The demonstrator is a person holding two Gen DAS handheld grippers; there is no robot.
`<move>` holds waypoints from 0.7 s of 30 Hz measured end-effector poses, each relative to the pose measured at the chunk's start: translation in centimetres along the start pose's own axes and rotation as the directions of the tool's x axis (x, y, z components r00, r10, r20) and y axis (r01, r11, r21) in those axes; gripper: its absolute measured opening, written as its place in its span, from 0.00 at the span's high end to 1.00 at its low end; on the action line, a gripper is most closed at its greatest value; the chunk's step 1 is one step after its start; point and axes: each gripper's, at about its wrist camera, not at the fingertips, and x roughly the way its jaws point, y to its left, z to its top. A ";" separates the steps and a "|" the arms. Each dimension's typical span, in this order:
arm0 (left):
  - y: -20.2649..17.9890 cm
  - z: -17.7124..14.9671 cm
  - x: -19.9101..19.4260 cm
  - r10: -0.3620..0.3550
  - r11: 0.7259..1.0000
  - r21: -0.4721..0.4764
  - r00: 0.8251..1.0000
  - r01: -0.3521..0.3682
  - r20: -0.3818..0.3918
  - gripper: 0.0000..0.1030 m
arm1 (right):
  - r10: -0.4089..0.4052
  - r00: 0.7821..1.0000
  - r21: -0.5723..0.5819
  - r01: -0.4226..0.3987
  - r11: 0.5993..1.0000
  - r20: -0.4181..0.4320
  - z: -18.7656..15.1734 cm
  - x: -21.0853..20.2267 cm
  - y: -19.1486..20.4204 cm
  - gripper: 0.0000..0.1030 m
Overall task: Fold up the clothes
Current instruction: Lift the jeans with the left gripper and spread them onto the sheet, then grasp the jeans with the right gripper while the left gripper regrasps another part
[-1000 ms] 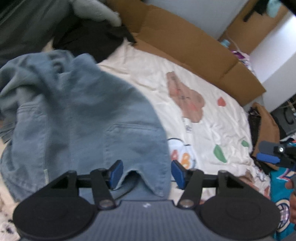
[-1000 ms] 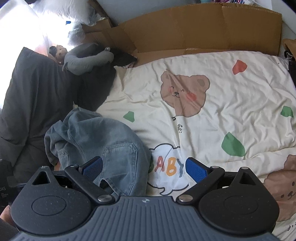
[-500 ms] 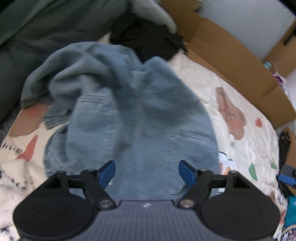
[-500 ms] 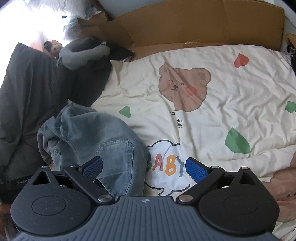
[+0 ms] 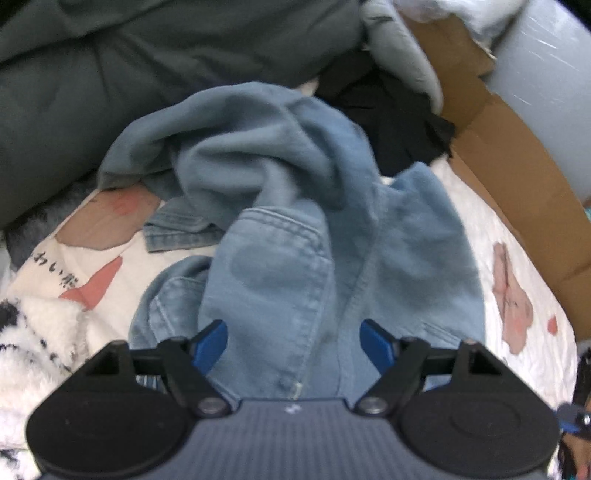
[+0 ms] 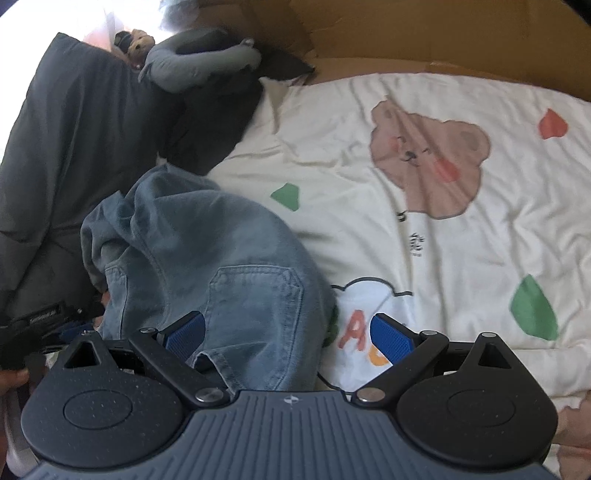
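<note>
Crumpled jeans on the bear-print bed cover

The jeans [image 5: 295,236] lie bunched on the cover [image 6: 461,236] beside a dark duvet [image 6: 74,129]; the left gripper [image 5: 293,345] is opening over the denim without pinching it, and the right gripper [image 6: 288,336] is spread wide, empty

The jeans [image 5: 295,221] are lying crumpled on the bed [image 6: 461,240], at its left side in the right wrist view. A duvet [image 6: 74,129] is lying left of them, and cardboard [image 6: 406,33] is standing behind the bed.
</note>
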 end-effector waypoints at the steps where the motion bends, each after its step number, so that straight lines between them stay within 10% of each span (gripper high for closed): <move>1: 0.2 0.0 0.3 0.009 1.000 -0.011 1.000 -0.009 -0.001 0.21 | 0.016 1.000 -0.012 -0.017 1.000 -0.009 0.1 0.3 0.2 0.04; 21: 4.9 1.1 2.1 0.127 0.974 -0.192 0.992 -0.121 0.019 0.21 | 0.066 0.995 -0.242 -0.083 0.967 -0.077 6.5 9.8 4.8 0.04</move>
